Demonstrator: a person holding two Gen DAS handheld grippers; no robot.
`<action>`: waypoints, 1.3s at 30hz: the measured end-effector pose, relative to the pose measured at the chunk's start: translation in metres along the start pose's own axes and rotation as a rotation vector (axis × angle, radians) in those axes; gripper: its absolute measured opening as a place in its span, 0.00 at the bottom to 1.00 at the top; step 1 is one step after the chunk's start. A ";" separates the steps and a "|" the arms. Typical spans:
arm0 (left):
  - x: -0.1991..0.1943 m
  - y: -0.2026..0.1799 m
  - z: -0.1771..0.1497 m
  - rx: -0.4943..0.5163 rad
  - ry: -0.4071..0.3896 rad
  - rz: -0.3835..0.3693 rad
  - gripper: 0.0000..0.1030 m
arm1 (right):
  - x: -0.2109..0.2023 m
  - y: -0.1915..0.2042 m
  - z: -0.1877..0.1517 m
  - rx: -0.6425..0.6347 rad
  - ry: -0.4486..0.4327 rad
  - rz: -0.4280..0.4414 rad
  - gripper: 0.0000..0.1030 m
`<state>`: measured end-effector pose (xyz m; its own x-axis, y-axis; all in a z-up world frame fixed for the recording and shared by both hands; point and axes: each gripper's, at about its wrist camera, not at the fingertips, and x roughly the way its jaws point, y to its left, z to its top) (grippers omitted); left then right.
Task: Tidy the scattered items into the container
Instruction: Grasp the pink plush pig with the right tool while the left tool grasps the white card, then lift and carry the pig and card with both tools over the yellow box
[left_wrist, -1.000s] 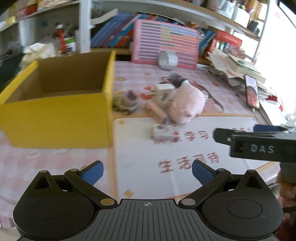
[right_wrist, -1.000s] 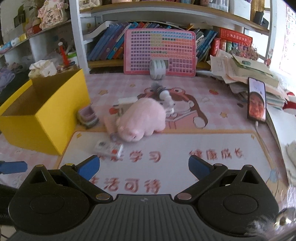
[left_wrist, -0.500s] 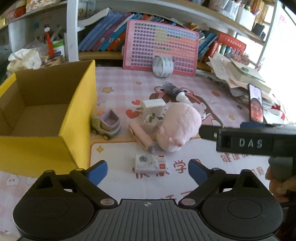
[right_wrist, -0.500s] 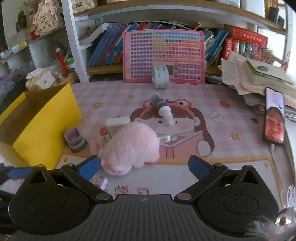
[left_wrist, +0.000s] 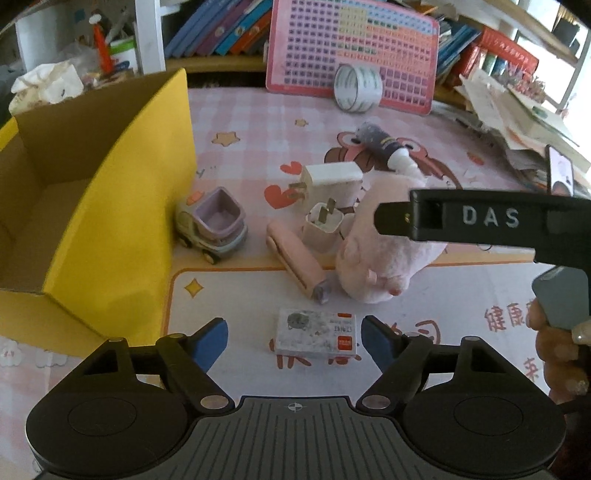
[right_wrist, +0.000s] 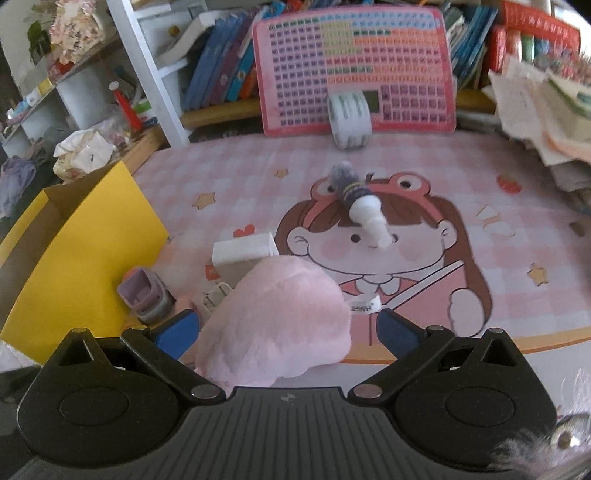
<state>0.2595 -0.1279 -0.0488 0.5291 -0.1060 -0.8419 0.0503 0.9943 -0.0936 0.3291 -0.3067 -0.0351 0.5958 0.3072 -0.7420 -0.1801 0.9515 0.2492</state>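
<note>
A small flat white box (left_wrist: 316, 334) lies on the mat between the fingers of my left gripper (left_wrist: 293, 339). Its jaws are closing and the pads stand clear of the box. My right gripper (right_wrist: 288, 330) is open, straddling a pink plush toy (right_wrist: 280, 325) without squeezing it. In the left wrist view one black finger (left_wrist: 424, 218) of the right gripper hangs over the plush (left_wrist: 376, 273). The open yellow cardboard box (left_wrist: 110, 229) stands at the left. Beside it are a toy truck (left_wrist: 214, 221), two white plugs (left_wrist: 332, 177), a pink stick (left_wrist: 295, 262) and a dark tube (right_wrist: 358, 195).
A tape roll (left_wrist: 356, 88) leans on a pink chart board (left_wrist: 351, 55) at the back, under a shelf of books. Stacked papers and a phone (left_wrist: 559, 173) crowd the right edge. A person's hand (left_wrist: 557, 354) holds the right gripper's handle.
Both grippers have moved forward and down toward the items. The left jaws have narrowed and now flank the small white box. The plush now sits between the right fingers.
</note>
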 end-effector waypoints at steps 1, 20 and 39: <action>0.002 -0.001 0.001 0.001 0.008 0.002 0.77 | 0.004 -0.001 0.001 0.003 0.010 0.007 1.00; 0.023 -0.017 0.001 0.025 0.037 0.061 0.62 | 0.029 -0.012 0.003 -0.001 0.089 0.109 0.88; -0.016 -0.010 -0.012 0.042 -0.065 -0.001 0.51 | -0.013 -0.005 -0.010 -0.026 0.032 0.064 0.76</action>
<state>0.2403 -0.1360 -0.0411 0.5828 -0.1072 -0.8055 0.0853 0.9939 -0.0706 0.3145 -0.3152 -0.0330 0.5567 0.3677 -0.7449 -0.2380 0.9297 0.2811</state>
